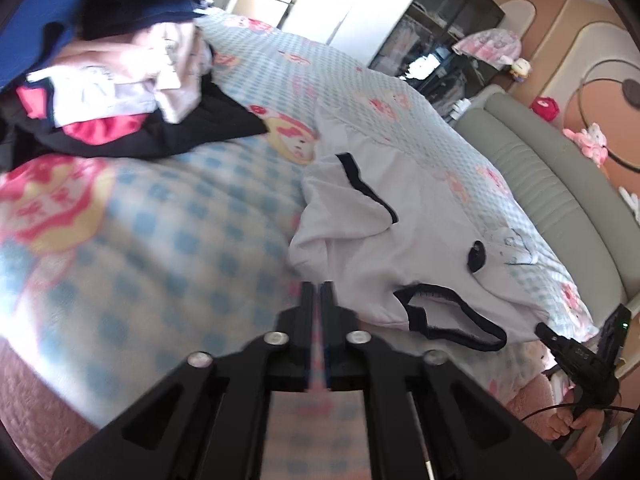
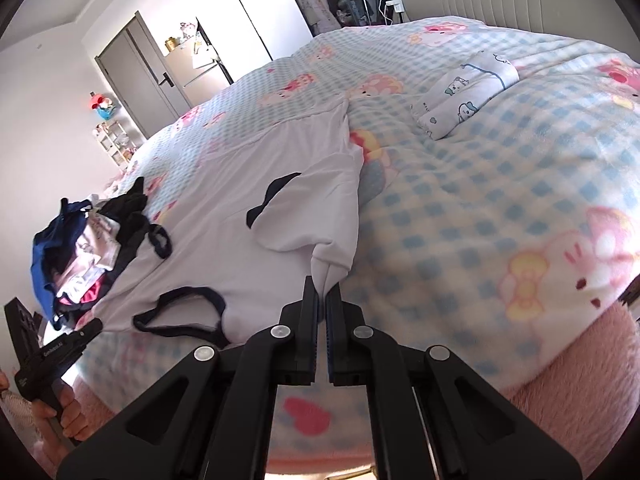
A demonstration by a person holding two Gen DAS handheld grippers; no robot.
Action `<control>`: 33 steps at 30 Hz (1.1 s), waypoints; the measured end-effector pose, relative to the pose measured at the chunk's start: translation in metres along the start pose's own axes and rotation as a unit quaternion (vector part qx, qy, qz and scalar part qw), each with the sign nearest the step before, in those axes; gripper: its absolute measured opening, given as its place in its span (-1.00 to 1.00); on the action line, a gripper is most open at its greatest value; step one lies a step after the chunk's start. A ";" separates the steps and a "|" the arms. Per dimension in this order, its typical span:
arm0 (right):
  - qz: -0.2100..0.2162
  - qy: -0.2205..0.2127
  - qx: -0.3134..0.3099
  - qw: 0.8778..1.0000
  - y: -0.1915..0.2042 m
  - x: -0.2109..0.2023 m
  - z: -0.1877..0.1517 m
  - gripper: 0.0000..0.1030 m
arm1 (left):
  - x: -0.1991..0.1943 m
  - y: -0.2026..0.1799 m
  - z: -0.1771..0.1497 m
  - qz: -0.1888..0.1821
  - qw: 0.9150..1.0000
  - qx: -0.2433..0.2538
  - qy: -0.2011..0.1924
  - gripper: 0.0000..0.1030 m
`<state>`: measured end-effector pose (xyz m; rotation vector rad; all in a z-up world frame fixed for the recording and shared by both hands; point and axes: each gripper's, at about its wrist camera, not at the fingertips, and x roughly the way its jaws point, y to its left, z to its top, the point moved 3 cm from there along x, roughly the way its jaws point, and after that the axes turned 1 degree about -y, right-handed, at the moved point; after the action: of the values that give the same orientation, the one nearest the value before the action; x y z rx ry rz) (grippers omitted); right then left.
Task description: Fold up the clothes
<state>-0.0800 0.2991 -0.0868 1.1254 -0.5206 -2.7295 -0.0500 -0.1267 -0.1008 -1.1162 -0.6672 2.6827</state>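
Pinching a shoulder fold of the white shirt (image 2: 280, 184) between my right gripper (image 2: 322, 294), I am holding its jaws pressed together on the cloth, which is bunching into a small peak just beyond the tips. The shirt itself is lying spread along the bed (image 2: 480, 208), its navy-trimmed neckline (image 2: 180, 312) sitting near the bed's front edge and its hem reaching toward the far side, with one navy-cuffed sleeve (image 2: 272, 196) already lying turned in over the body. My left gripper (image 1: 319, 292) is hovering just beside the shirt's other flank; its jaws are standing nearly together with a thin gap, and I am seeing no cloth in them. Further out, a heap of mixed clothes (image 1: 112, 72) is piling up at the bed's left corner, and a small folded printed garment (image 2: 468, 92) is resting toward the headboard side. What I am worrying about is the thin bite: only a narrow pinch of fabric is sitting in my right jaws, so a quick pull could be slipping it free, or dragging the whole shirt across the soft blanket and rucking the folded sleeve out of line. With my left side holding nothing, the shirt has no anchor against that drag.
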 end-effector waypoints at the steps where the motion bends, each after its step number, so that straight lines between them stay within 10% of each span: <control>1: 0.004 0.000 -0.002 1.000 0.000 -0.002 -0.001 -0.97 | -0.001 0.003 -0.001 0.001 1.000 -0.004 0.000 -1.00; 11: 0.015 0.054 0.035 0.998 -0.018 0.019 -0.020 -0.90 | 0.023 0.035 -0.012 -0.032 0.995 -0.081 0.054 -0.97; 13: 0.017 0.063 0.049 0.997 -0.023 0.023 -0.024 -0.84 | 0.031 0.035 -0.013 -0.040 0.993 -0.088 0.064 -0.87; 15: 0.019 0.071 0.063 0.995 -0.027 0.026 -0.028 -0.78 | 0.040 0.035 -0.013 -0.049 0.992 -0.095 0.073 -0.35; 21: 0.021 0.079 0.078 0.994 -0.031 0.031 -0.033 -0.55 | 0.072 0.020 0.001 -0.056 0.992 -0.079 0.075 -0.15; 29: -0.006 0.074 0.100 0.992 -0.042 0.047 -0.027 -0.41 | 0.104 0.011 0.002 -0.067 0.992 -0.075 0.077 -0.21; 33: -0.036 0.080 0.065 0.994 -0.037 0.059 -0.025 -0.66 | 0.097 0.009 0.004 -0.037 0.997 -0.048 0.056 -0.85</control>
<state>-0.1038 0.3114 -0.1554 1.4066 -0.6546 -2.6662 -0.1212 -0.1054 -0.1642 -1.2297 -0.8076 2.5302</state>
